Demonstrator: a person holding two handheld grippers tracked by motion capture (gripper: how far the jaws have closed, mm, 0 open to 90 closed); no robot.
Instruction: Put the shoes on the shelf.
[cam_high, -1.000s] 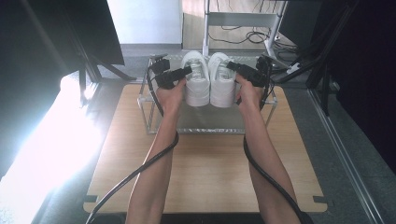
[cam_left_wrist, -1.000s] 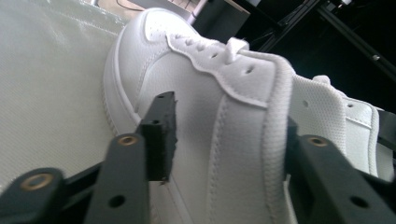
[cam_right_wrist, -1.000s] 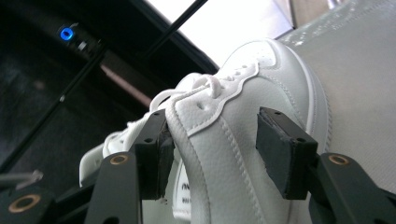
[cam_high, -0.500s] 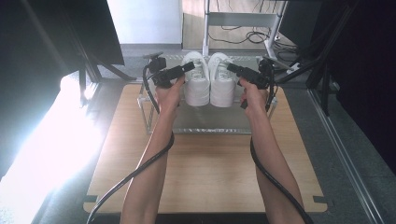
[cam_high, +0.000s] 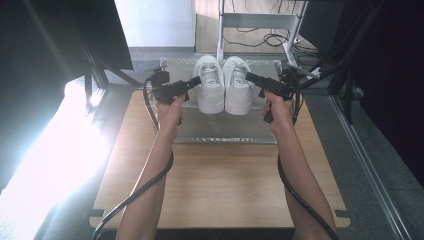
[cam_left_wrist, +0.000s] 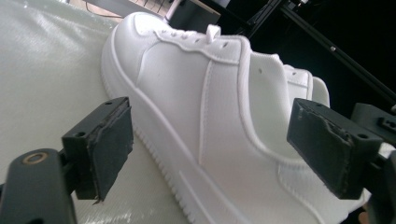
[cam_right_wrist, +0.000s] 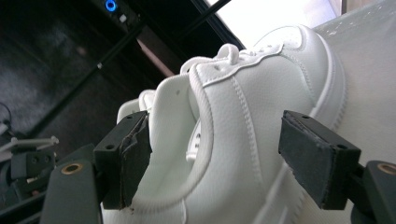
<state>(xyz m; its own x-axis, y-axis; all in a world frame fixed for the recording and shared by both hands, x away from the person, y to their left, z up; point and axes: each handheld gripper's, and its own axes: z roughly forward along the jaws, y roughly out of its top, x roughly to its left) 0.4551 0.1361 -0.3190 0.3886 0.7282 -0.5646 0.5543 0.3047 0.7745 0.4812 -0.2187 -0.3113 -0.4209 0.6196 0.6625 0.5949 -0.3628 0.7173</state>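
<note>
Harsh glare floods the left edge; dark surroundings, close views slightly soft.

We see two white shoes: the left shoe (cam_high: 210, 85) and the right shoe (cam_high: 238, 86) are white all over, with white laces, white stitching and white ribbed soles. They rest on a pale, silvery-grey shelf (cam_high: 225, 132) with a faint woven sheen. Our left gripper (cam_high: 196, 81) and right gripper (cam_high: 248, 77) are black, their pads (cam_left_wrist: 108, 144) matte charcoal with worn, ragged edges, and a brass-coloured ring shows at a jaw's base. Black cables (cam_high: 145, 187) trail over a light wood-grain table (cam_high: 220, 185). The floor (cam_high: 370, 175) is grey.
</note>
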